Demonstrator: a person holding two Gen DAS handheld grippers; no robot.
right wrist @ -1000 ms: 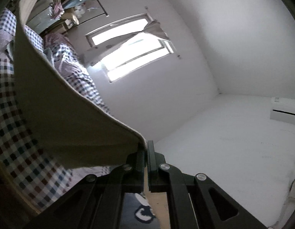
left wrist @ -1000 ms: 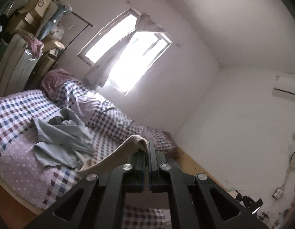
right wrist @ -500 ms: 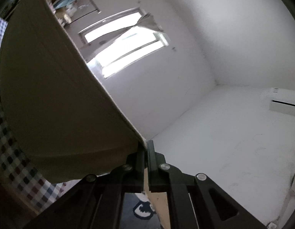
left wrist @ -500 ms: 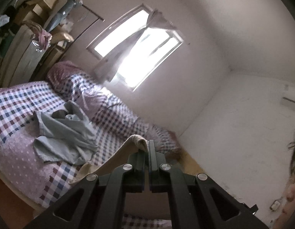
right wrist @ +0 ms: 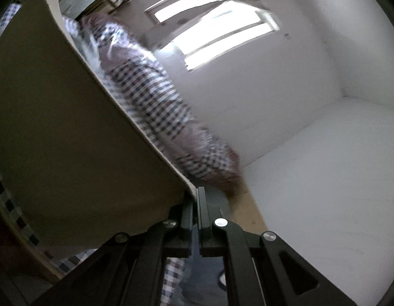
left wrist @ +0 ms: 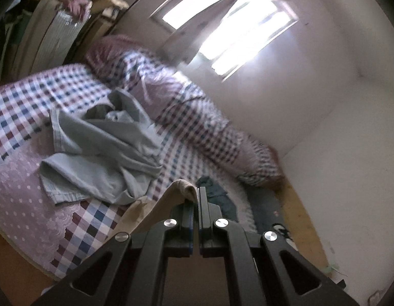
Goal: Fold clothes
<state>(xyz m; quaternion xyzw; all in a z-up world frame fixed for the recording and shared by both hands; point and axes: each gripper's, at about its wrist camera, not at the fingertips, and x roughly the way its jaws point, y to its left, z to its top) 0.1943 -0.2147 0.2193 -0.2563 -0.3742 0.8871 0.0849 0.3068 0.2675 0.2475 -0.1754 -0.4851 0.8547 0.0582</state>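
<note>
Left wrist view: left gripper (left wrist: 198, 195) clamped on beige garment (left wrist: 156, 209) corner, right gripper (right wrist: 197, 196) clamped on its other corner, cloth now swung lower toward the bed (left wrist: 23, 199), blue shirt (left wrist: 102, 150) at 10 o'clock, so lay-down looks next.

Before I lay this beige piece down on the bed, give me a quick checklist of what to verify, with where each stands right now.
1. Left claw pinching the beige garment: ok, jaws shut on a corner.
2. Right claw pinching the same garment: ok, shut on its edge.
3. Cloth spread between the claws: ok in the right wrist view, a broad sheet.
4. Landing spot on the bed: not ok, a crumpled light blue garment lies there.
5. Lower hem hanging free: cannot tell.
</note>
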